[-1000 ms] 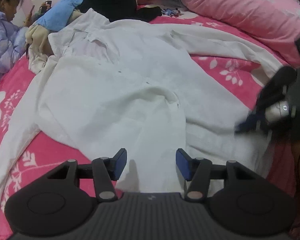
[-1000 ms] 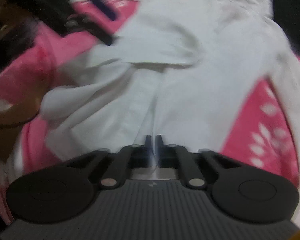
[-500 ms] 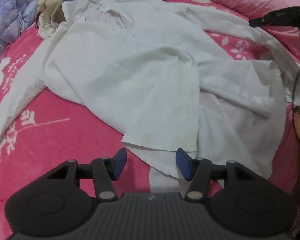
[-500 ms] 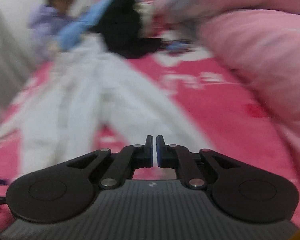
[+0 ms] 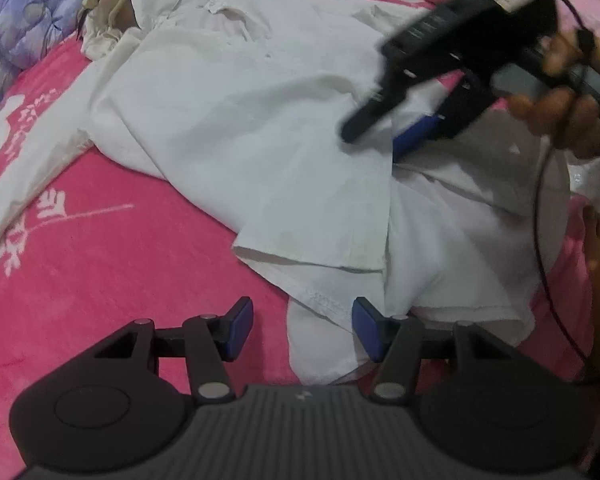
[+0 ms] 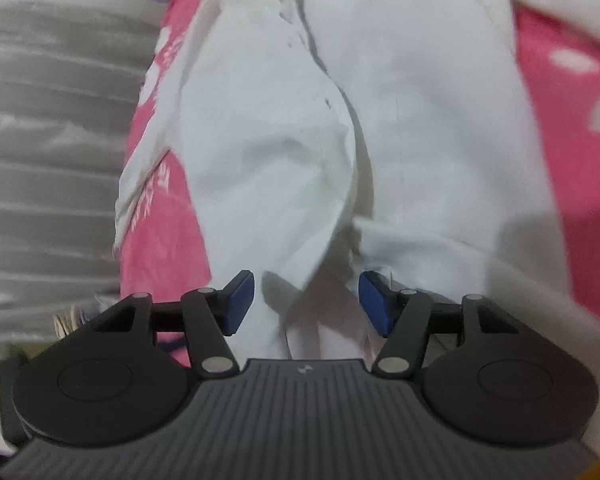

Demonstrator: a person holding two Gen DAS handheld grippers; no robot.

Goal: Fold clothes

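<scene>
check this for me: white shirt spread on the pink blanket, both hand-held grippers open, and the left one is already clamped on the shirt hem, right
Not quite. The left wrist view shows the left hand-held gripper open with the hem of the white cotton shirt lying between its fingers, unclamped. The rest holds: the shirt lies on the pink fleece blanket, and the right hand-held gripper is open too.

1. Plain white cloth shirt (image 5: pixel 260 128), at centre.
2. Hot-pink fleece blanket (image 5: pixel 112 264) with white leaf print, toward 9 o'clock.
3. Black grippers with blue pads (image 5: pixel 240 326).
4. Lilac quilted puffer jacket (image 5: pixel 16 20), at 10 o'clock.
</scene>
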